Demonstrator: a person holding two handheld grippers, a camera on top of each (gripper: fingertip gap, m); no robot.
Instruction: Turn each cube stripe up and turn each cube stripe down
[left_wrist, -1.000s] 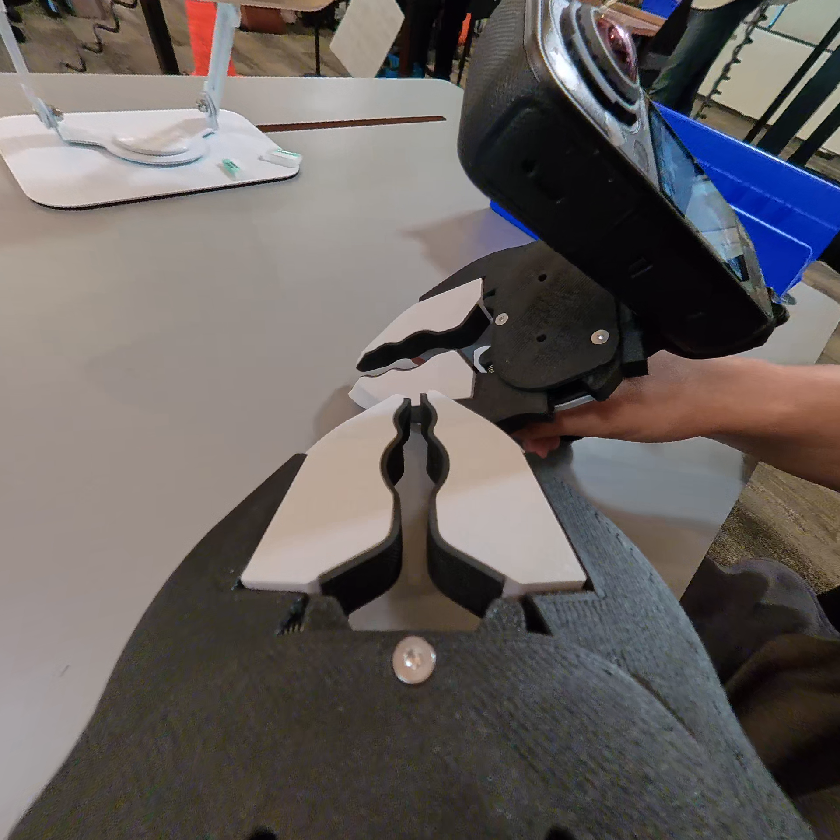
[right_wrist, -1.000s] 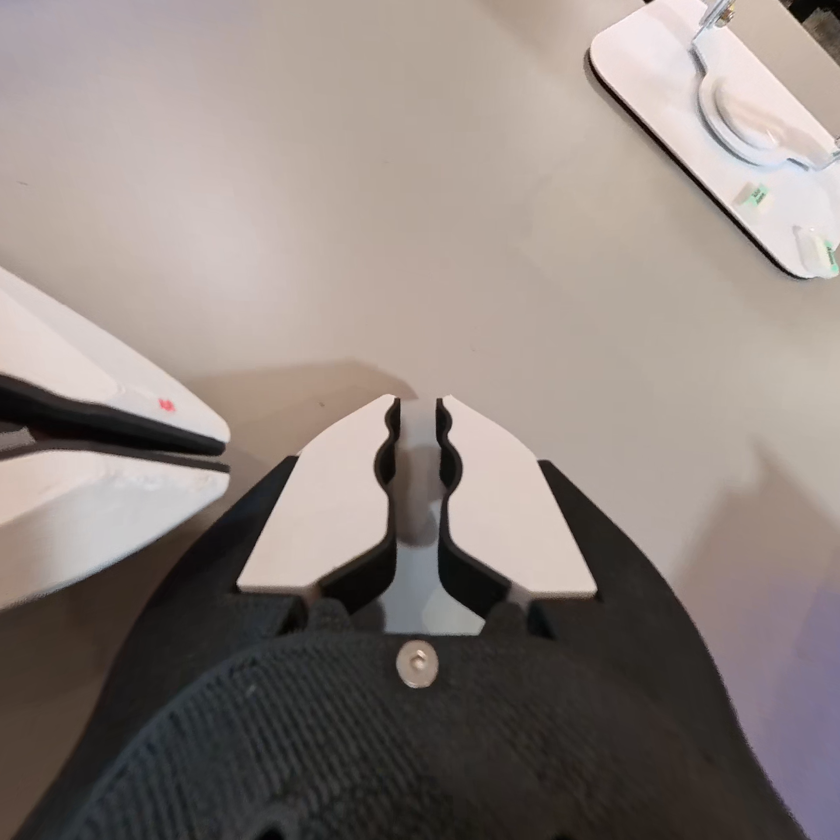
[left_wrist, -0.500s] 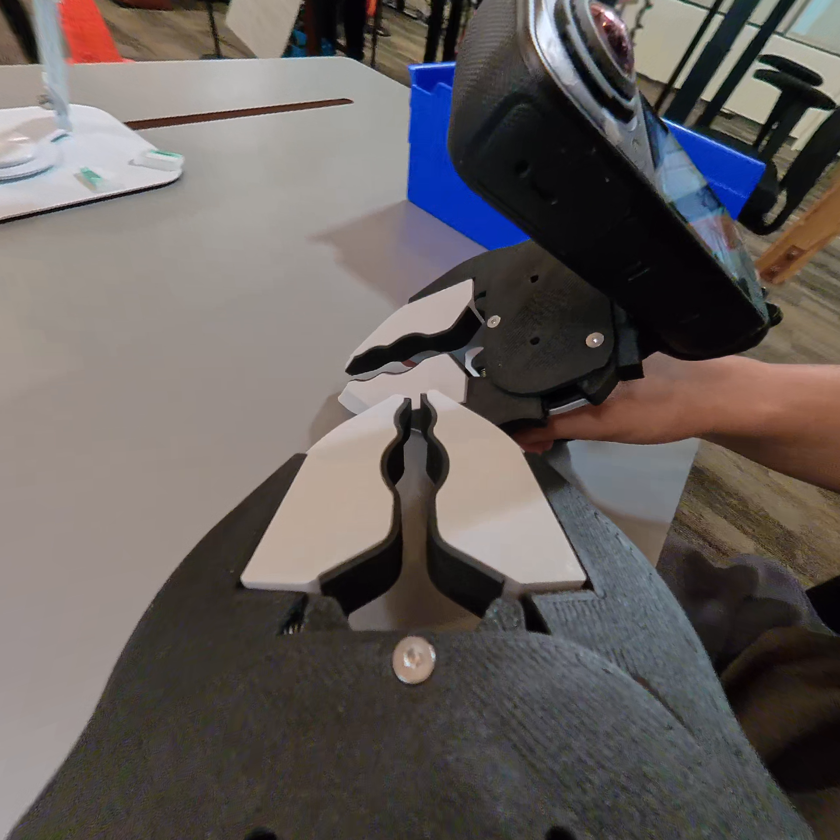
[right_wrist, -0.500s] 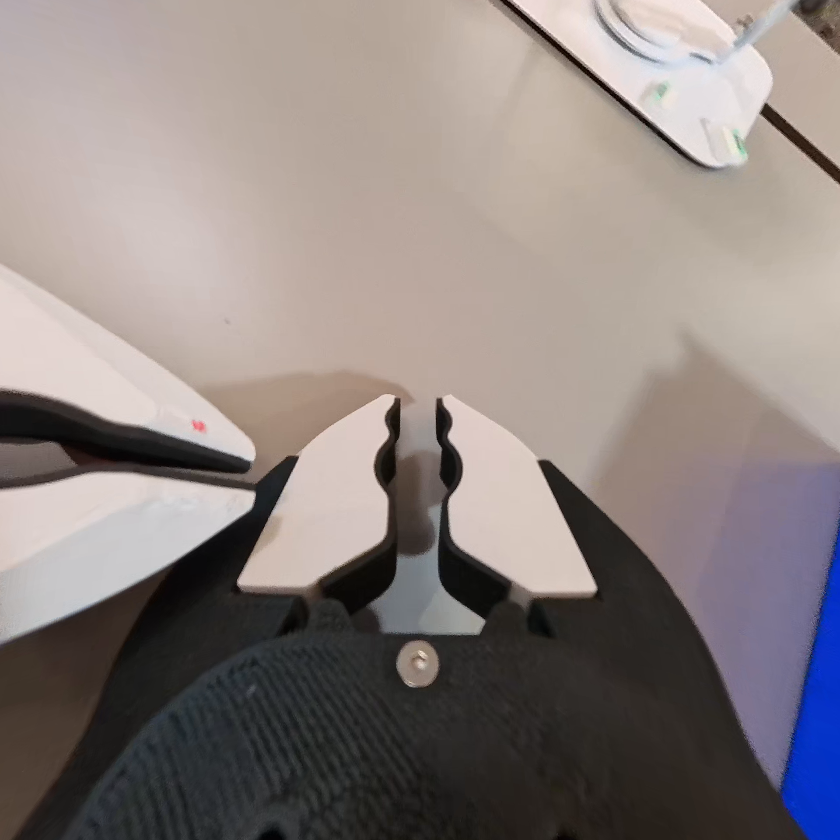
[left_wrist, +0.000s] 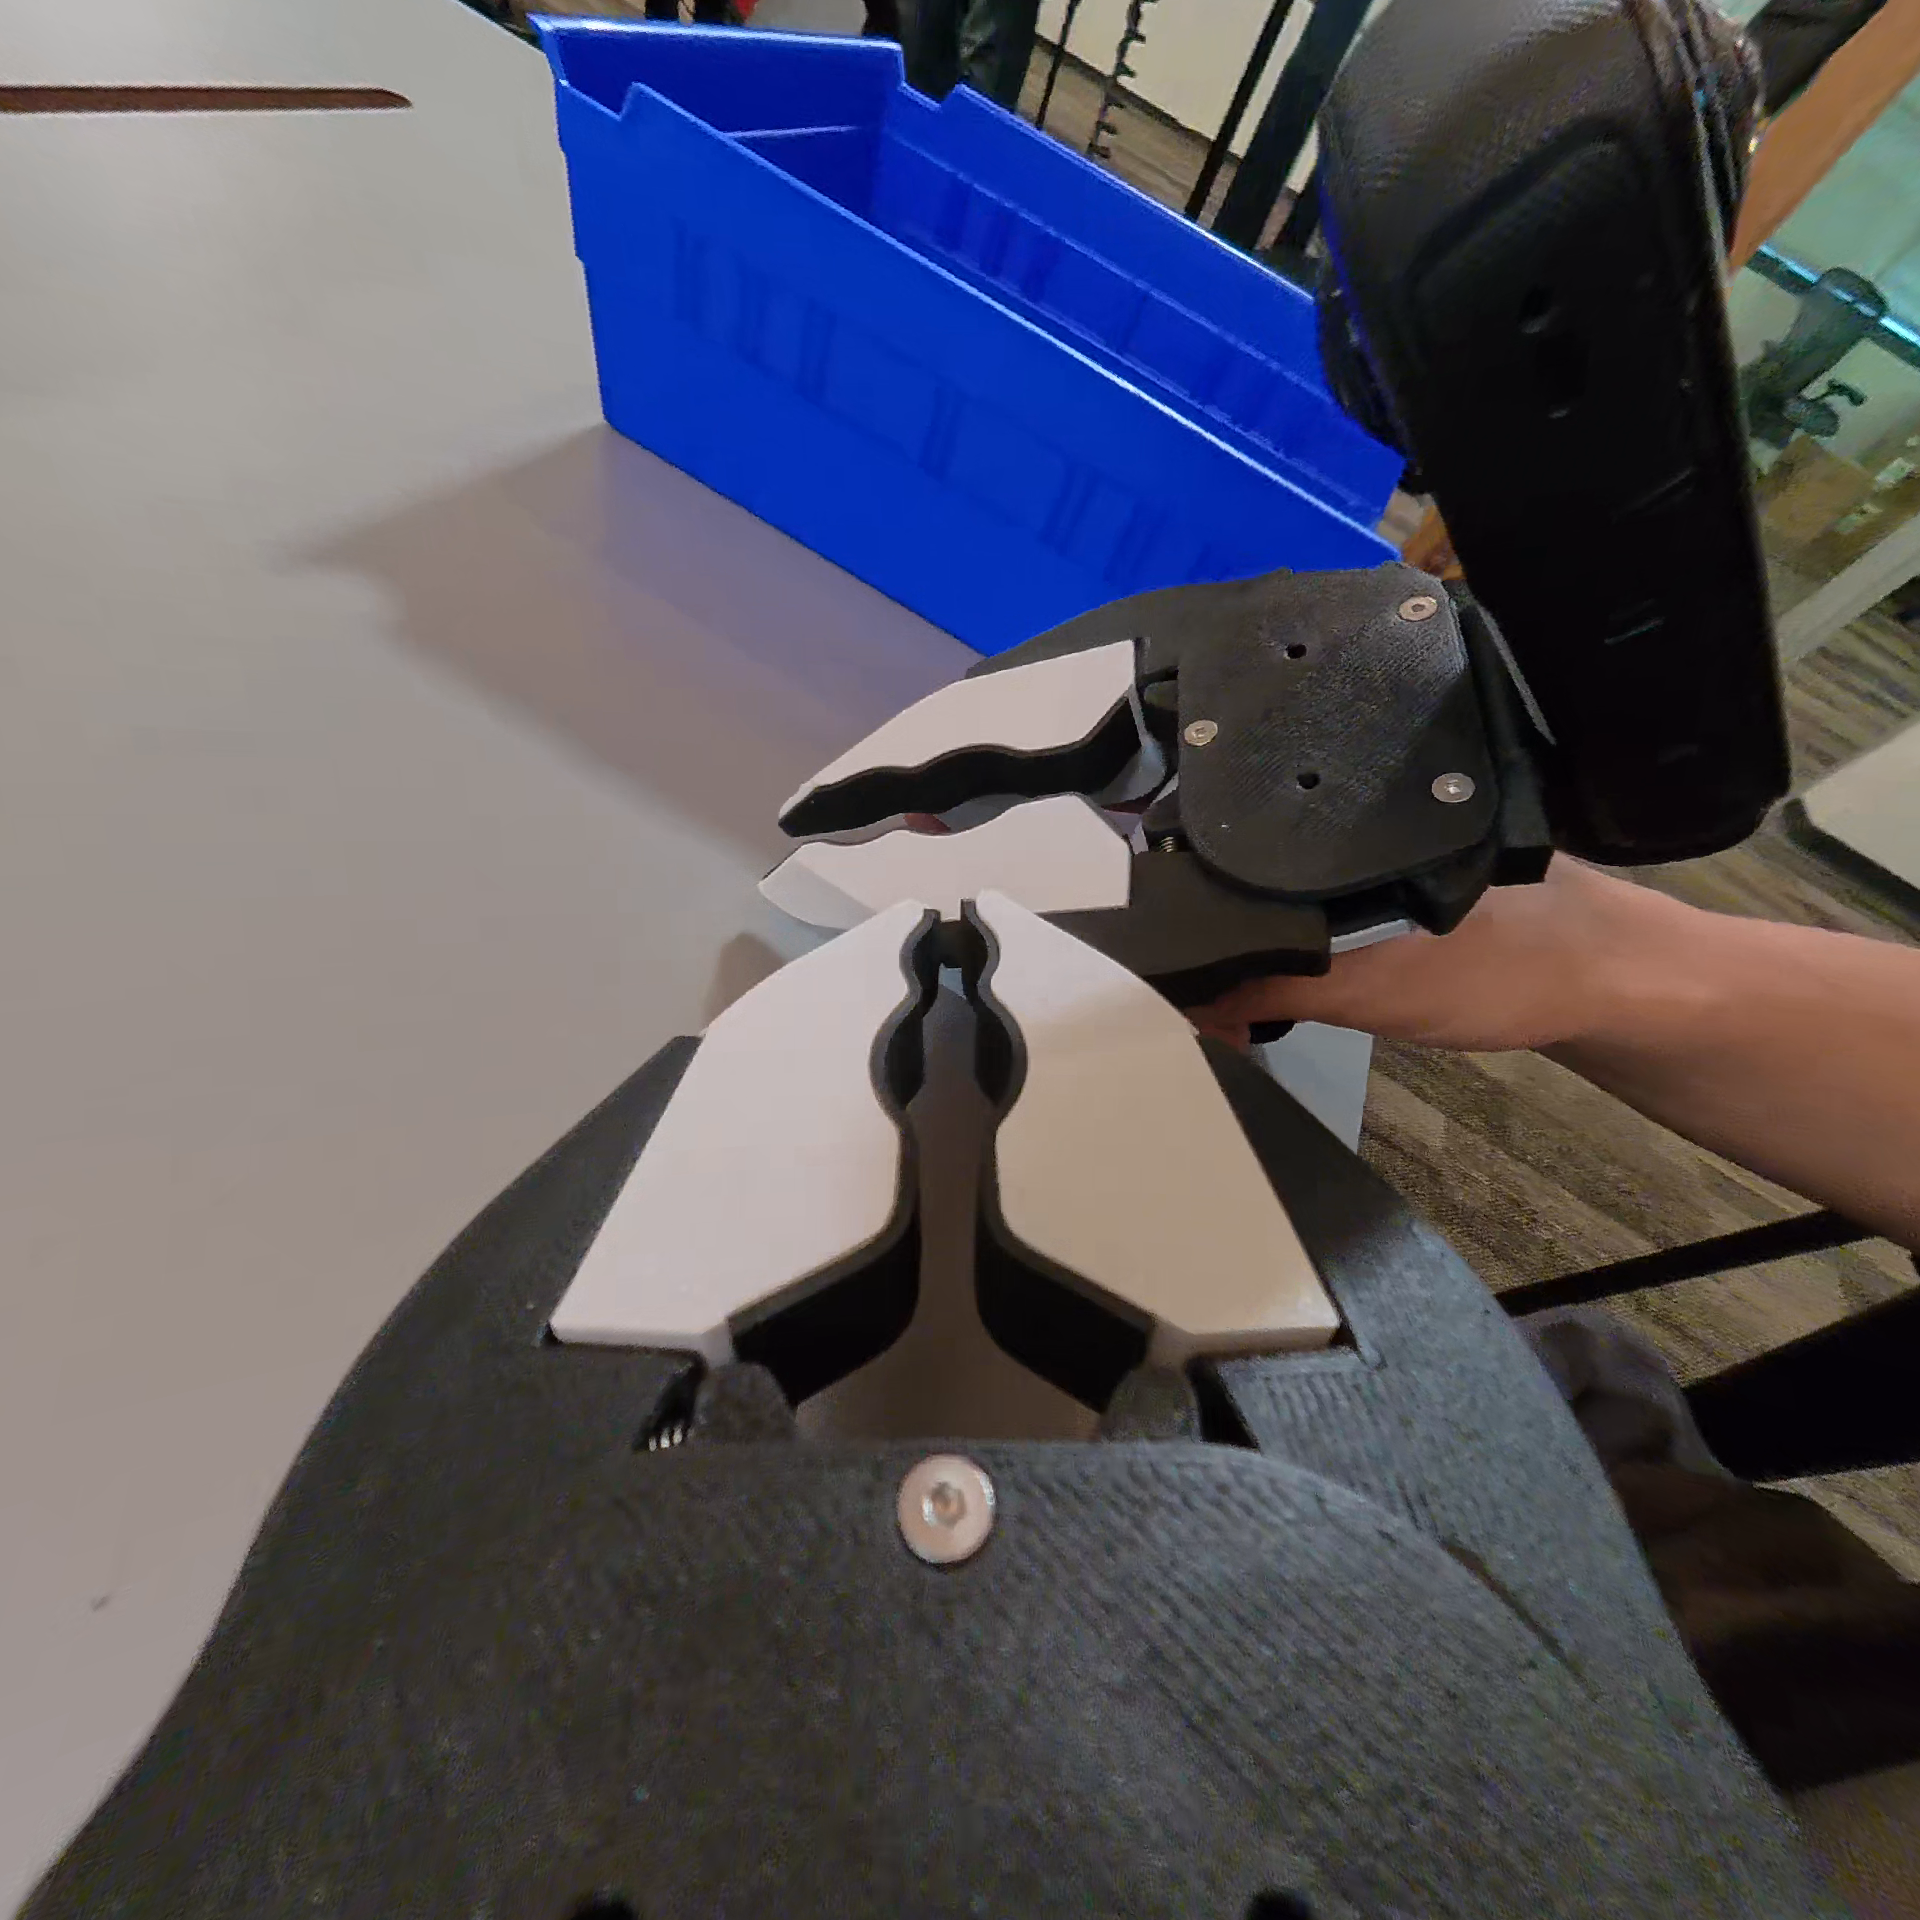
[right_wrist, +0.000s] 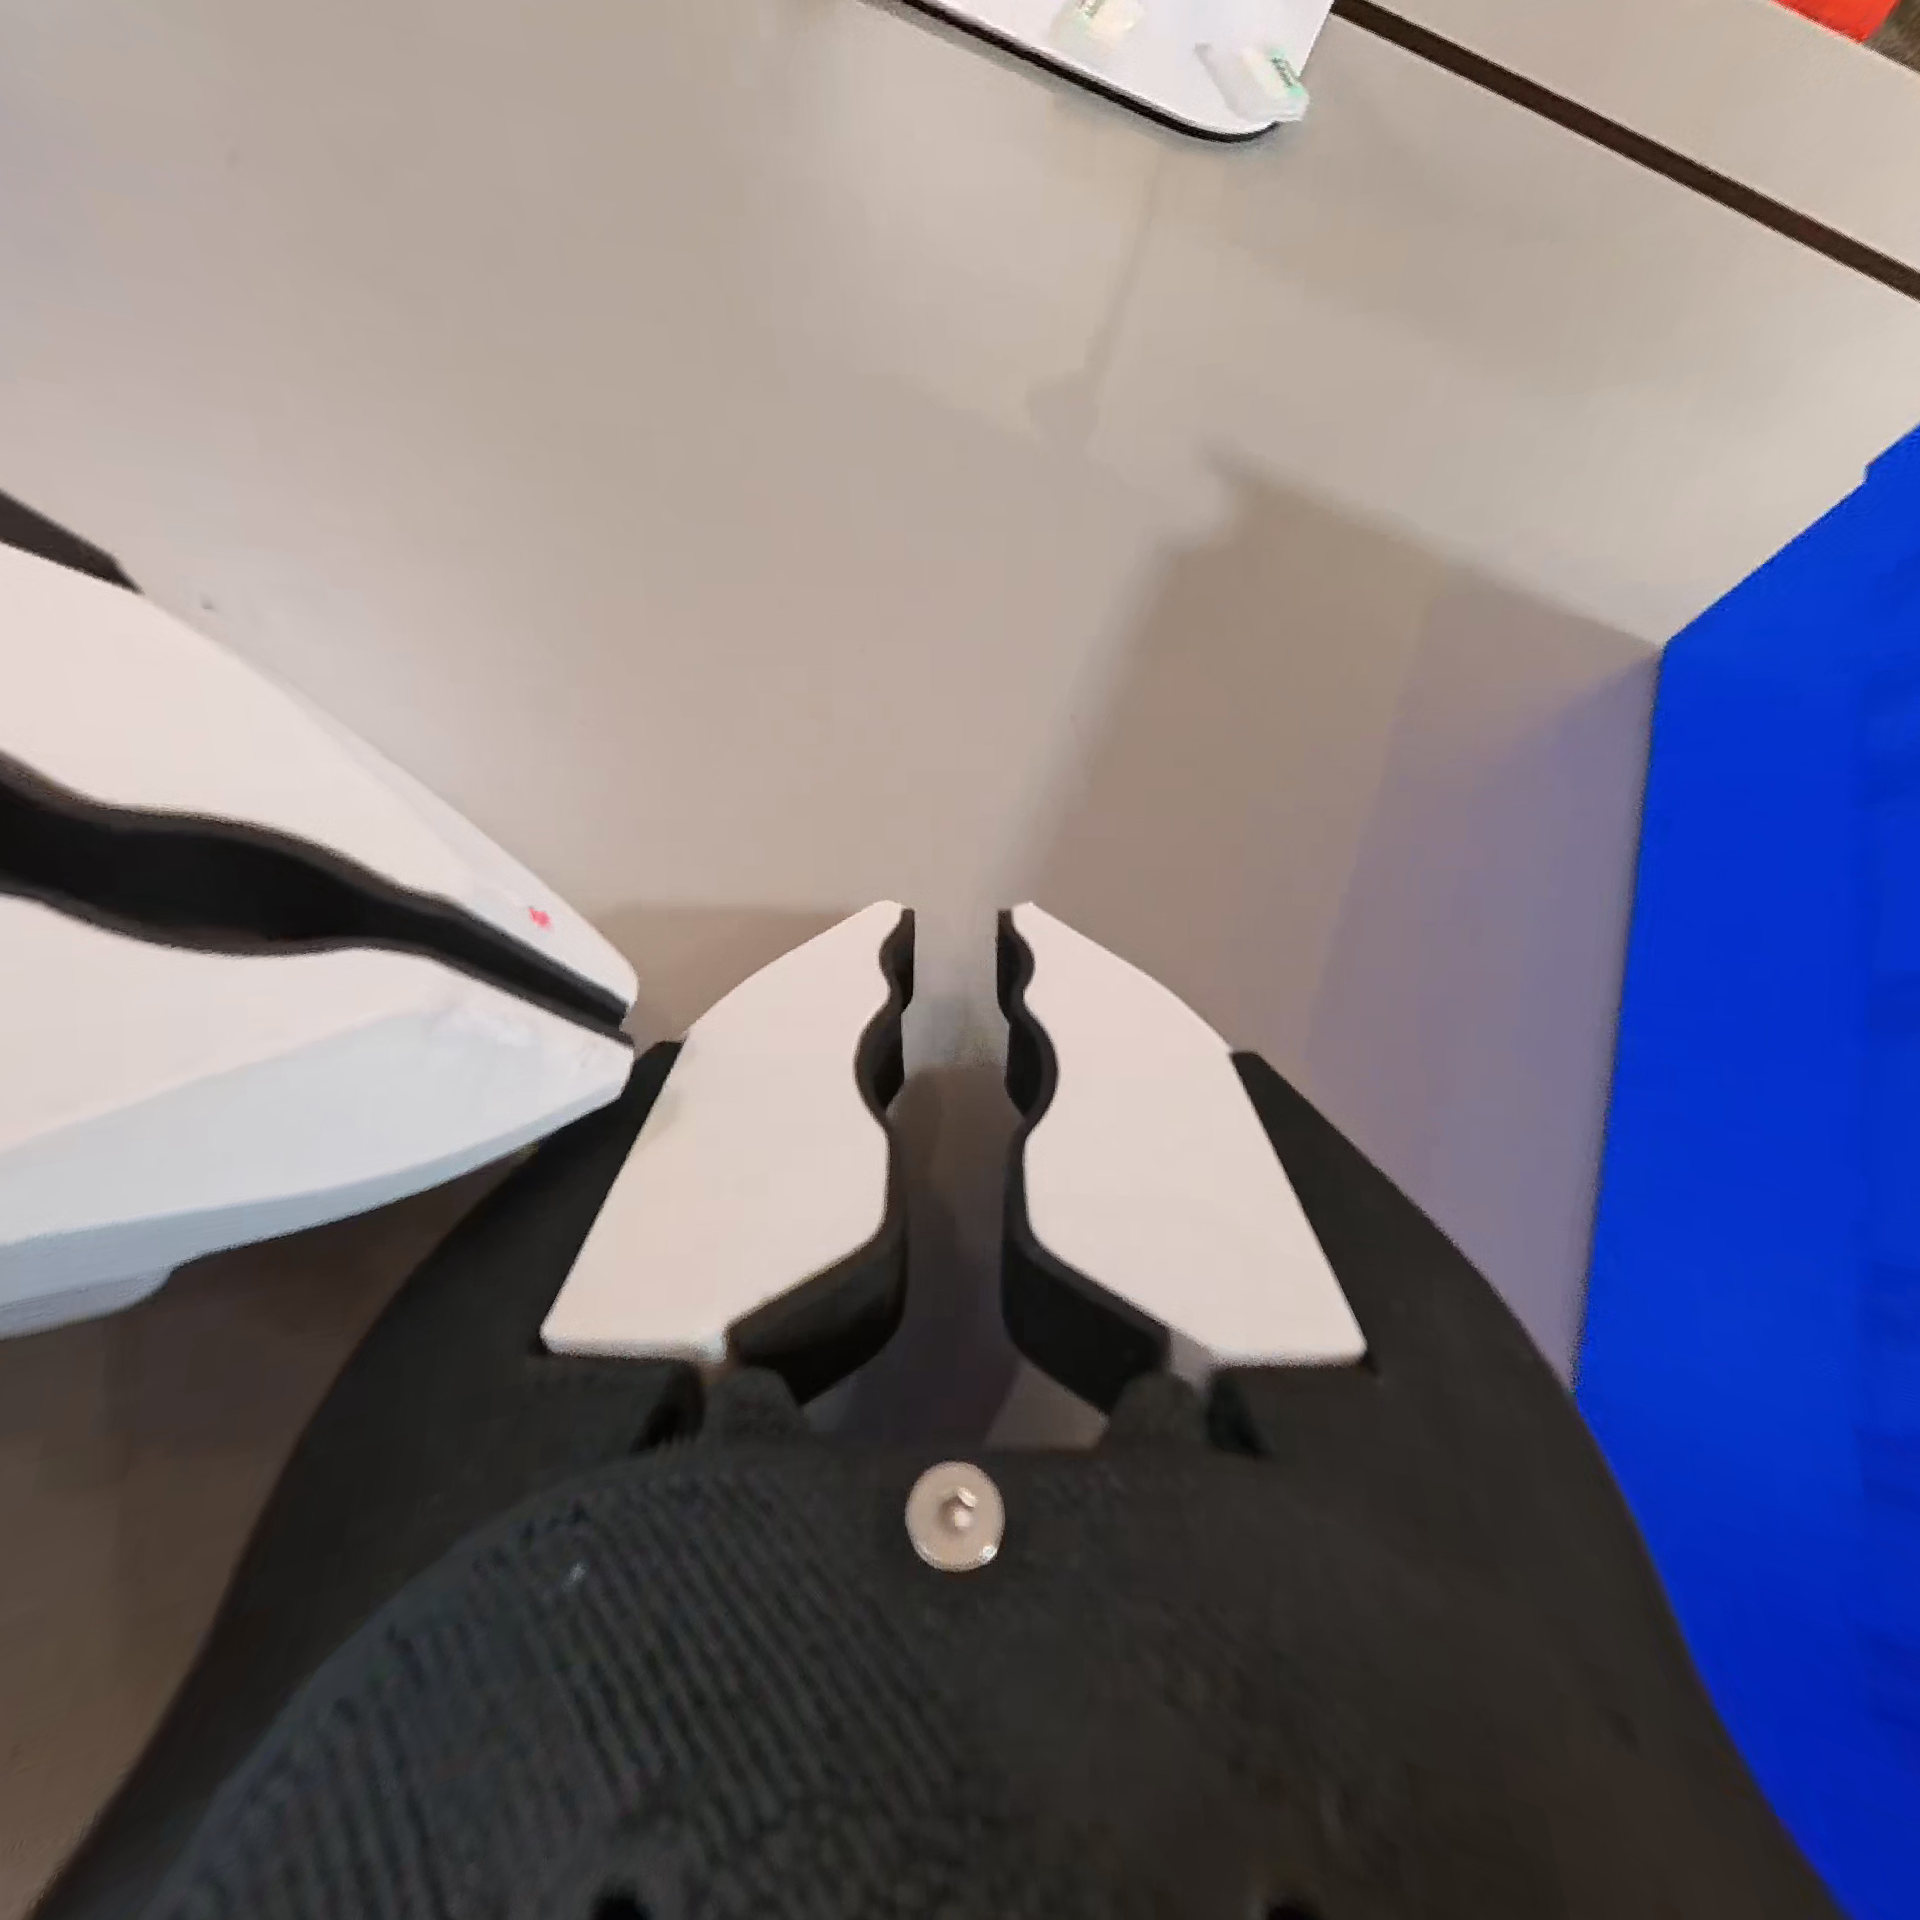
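No cubes anywhere yet; left gripper (left_wrist: 948, 916) and right gripper (right_wrist: 954, 914) both nearly closed, empty, near blue bin (left_wrist: 935, 343).

Even, bright indoor light falls on the grey table (left_wrist: 260, 623). The blue bin (left_wrist: 935, 343) casts a soft shadow toward 9 o'clock. In the right wrist view, motion blur smears the bin (right_wrist: 1766, 1039) at 3 o'clock, and wide-angle bending curves the edges.
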